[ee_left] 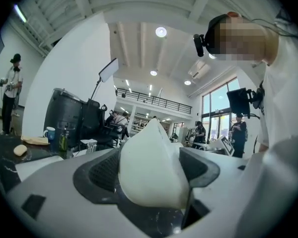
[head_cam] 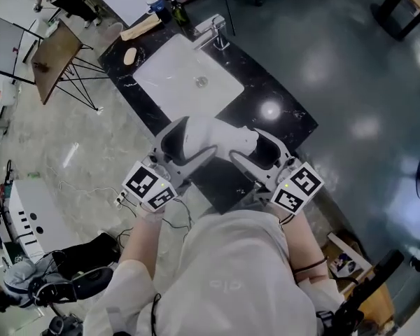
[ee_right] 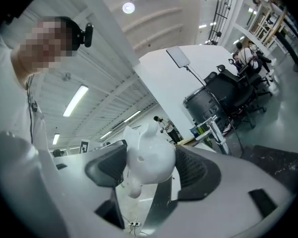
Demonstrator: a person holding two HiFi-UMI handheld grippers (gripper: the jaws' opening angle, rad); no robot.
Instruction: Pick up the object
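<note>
The white figurine [head_cam: 217, 137] hangs pinched between both tools, the left gripper [head_cam: 176, 144] closed on its broad end and the right gripper [head_cam: 264, 149] on its narrower end, above the counter's [head_cam: 283, 121] near end, with the sink [head_cam: 168, 82] beyond and open floor [head_cam: 350, 68] to the right.

The head view looks steeply down past the person's torso [head_cam: 231, 271] onto the black tabletop [head_cam: 280, 117]. Each gripper view sits close behind its own fingers [ee_left: 102, 170], tilted upward toward the ceiling [ee_left: 154, 4]. All three views share the white object [head_cam: 213, 137], which looms large in both gripper views.
</note>
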